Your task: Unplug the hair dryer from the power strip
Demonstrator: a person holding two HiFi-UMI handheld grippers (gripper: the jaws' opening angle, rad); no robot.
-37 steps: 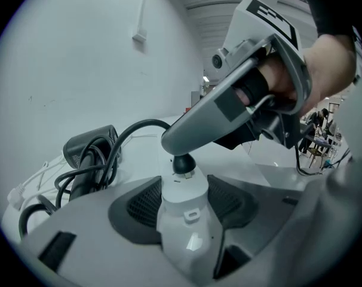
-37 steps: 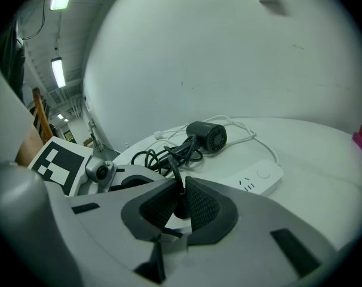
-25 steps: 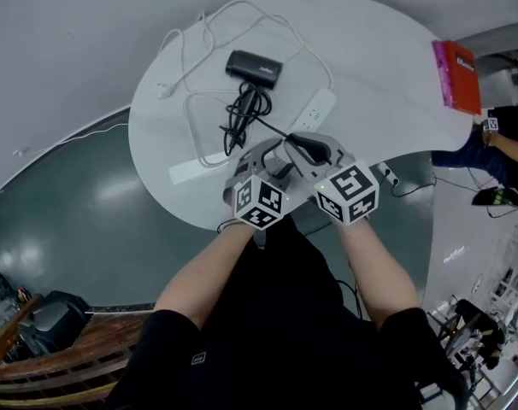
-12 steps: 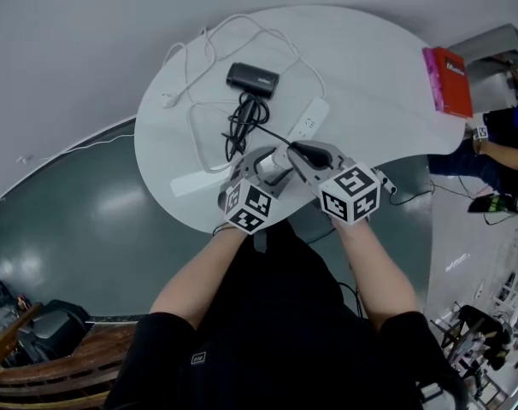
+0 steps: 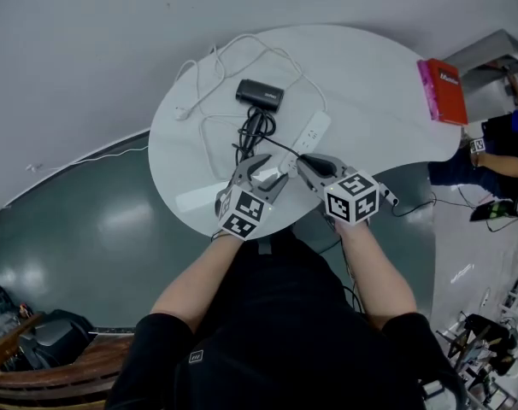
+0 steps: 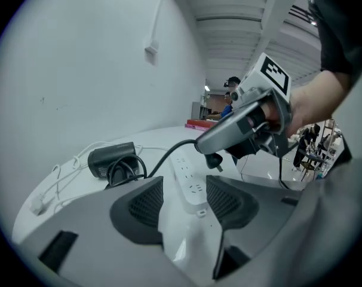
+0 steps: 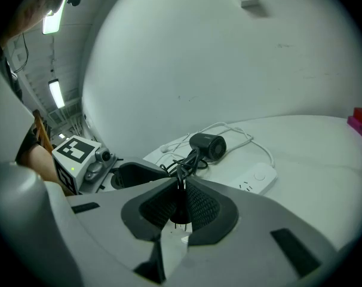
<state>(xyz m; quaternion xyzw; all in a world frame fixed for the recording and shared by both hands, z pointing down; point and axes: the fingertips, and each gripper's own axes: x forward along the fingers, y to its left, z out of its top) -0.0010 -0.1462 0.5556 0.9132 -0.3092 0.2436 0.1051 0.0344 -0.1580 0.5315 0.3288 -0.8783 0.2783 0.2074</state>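
Two tools sit low centre of frame. Right tool (image 5: 305,166) is clamped on the black plug (image 6: 215,159), prongs clear of the power strip (image 5: 311,131), so it looks unplugged. Left tool (image 6: 184,205) is wide open. Its jaws have just eased in a touch, with the strip end in line between them, ungripped. Risk: nothing pins the strip, and a taut cord (image 5: 252,129) could drag the hair dryer (image 5: 261,95) at upper centre. White cable (image 5: 214,58) loops beyond. Red book (image 5: 444,88) sits far right, clear of everything.
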